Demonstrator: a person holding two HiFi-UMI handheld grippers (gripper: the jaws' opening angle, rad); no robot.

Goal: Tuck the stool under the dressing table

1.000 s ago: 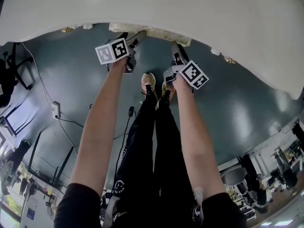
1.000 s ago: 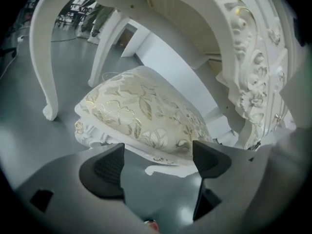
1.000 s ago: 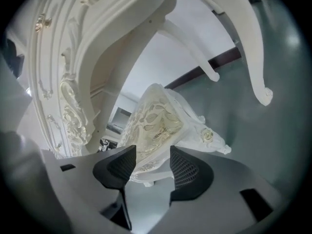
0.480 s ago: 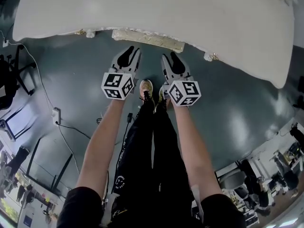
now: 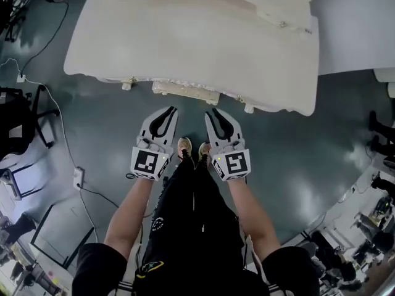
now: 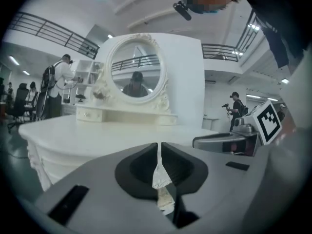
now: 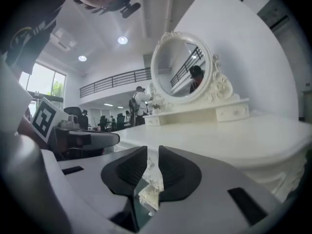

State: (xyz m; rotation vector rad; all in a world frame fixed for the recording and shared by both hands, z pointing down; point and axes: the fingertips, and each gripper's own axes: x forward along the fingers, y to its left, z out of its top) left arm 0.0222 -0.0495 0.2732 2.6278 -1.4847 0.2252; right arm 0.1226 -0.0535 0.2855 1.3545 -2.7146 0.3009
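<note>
The white dressing table (image 5: 203, 42) fills the top of the head view. The stool (image 5: 185, 92) sits beneath it; only the cream trimmed front edge of its seat shows past the table's front. My left gripper (image 5: 173, 110) and right gripper (image 5: 209, 112) hover side by side in front of that edge, clear of stool and table. Both point at the tabletop (image 6: 92, 135) and its oval mirror (image 6: 134, 69). The left gripper (image 6: 159, 147) has just been closing and is shut on nothing. The right gripper (image 7: 152, 152) has also been closing; a thin slit remains and nothing is held.
The person's feet (image 5: 185, 145) stand just behind the grippers on the dark green floor. A power strip (image 5: 78, 177) with cables lies at the left near a black chair (image 5: 18, 122). A white wall panel (image 5: 352, 23) stands at the upper right. Other people stand far off.
Both grippers have come up from low at the stool's edge to tabletop height and rolled flat. Their jaws have closed, and the whole table now shows in the head view.
</note>
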